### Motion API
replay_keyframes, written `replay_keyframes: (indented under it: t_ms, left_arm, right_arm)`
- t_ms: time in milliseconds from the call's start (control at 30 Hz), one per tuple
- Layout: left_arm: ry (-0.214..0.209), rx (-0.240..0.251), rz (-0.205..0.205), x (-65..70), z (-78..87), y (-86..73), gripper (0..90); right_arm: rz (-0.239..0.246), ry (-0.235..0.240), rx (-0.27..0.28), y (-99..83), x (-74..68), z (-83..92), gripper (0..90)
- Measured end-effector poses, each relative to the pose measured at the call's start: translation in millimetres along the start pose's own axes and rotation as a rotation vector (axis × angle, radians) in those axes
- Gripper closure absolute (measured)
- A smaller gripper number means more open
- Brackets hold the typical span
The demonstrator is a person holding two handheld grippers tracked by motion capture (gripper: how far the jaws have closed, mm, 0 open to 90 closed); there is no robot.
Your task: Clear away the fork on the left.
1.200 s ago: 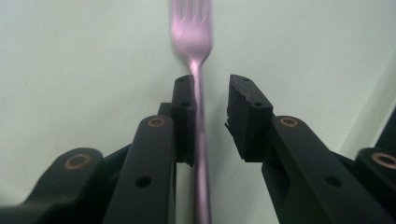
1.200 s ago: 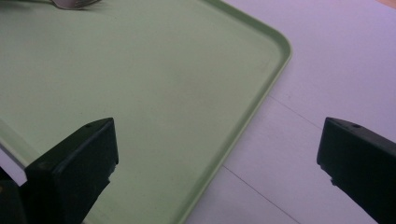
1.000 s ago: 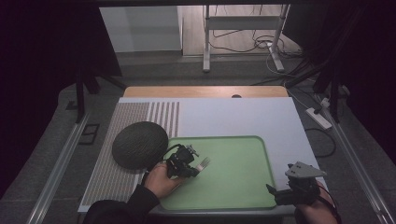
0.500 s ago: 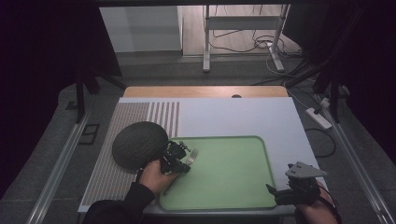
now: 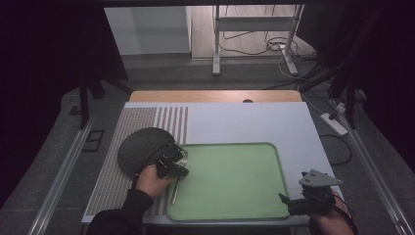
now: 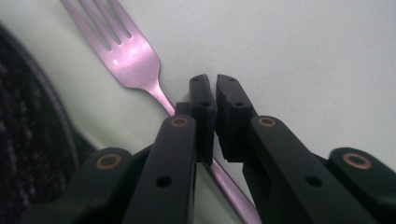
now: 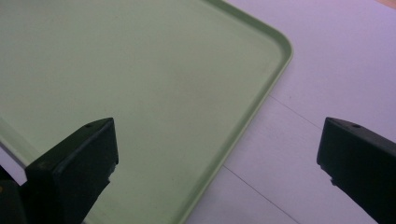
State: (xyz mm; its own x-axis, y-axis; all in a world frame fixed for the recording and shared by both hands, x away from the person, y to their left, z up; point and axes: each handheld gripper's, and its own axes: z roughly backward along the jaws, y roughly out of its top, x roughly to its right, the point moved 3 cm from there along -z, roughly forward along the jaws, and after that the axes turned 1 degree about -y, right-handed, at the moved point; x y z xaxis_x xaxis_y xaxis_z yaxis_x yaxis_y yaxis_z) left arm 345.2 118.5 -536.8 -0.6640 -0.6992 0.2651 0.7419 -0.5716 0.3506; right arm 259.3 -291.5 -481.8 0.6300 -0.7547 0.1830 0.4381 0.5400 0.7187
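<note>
A metal fork (image 6: 135, 56) lies along the left edge of the green tray (image 5: 230, 146), its handle (image 5: 173, 193) pointing toward the person. My left gripper (image 5: 178, 165) is over it, beside a dark round textured plate (image 5: 139, 149). In the left gripper view the jaws (image 6: 215, 84) stand a sliver apart with the handle between them. They have just been opening slightly. My right gripper (image 5: 286, 201) hovers open at the tray's front right corner, with nothing between its jaws (image 7: 217, 135), over the tray's rim (image 7: 275, 65).
The tray and plate sit on a white mat (image 5: 244, 122) with a striped left part (image 5: 142, 117), on a wooden table (image 5: 215, 95). A power strip (image 5: 334, 122) and cables lie on the floor to the right.
The left hand has carried the fork leftward and slightly down, from over the tray's middle-left to its left edge beside the dark plate. The right gripper has stayed put.
</note>
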Motion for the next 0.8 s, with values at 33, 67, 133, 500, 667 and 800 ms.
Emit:
replay_keyframes:
  t_ms: [33, 67, 133, 500, 667, 800]
  left_arm:
    - [-0.001, 0.000, 0.004, -1.4, 0.6, -0.6, 84.3]
    - [-0.003, 0.002, 0.007, -2.3, 0.8, -1.0, 84.3]
    - [-0.012, 0.006, 0.019, -5.7, 1.9, -2.3, 83.9]
    - [-0.033, 0.044, -0.025, 0.5, 6.0, 1.0, 64.7]
    - [-0.035, 0.075, -0.061, 3.3, 8.5, 1.3, 53.6]
    - [-0.019, 0.095, -0.082, 1.5, 9.7, 0.4, 43.2]
  right_arm:
    - [0.000, 0.000, 0.000, 0.1, 0.0, 0.0, 0.0]
    - [-0.001, 0.000, 0.002, 0.1, -0.1, -0.3, 0.0]
    - [0.001, 0.000, 0.003, 0.1, -0.1, -0.4, 0.0]
    - [0.008, 0.000, -0.003, 0.3, 0.1, -0.4, 0.0]
    - [0.010, 0.003, -0.002, 0.6, -0.3, -0.7, 0.0]
    - [0.011, 0.003, -0.003, 0.7, -0.5, -0.9, 0.0]
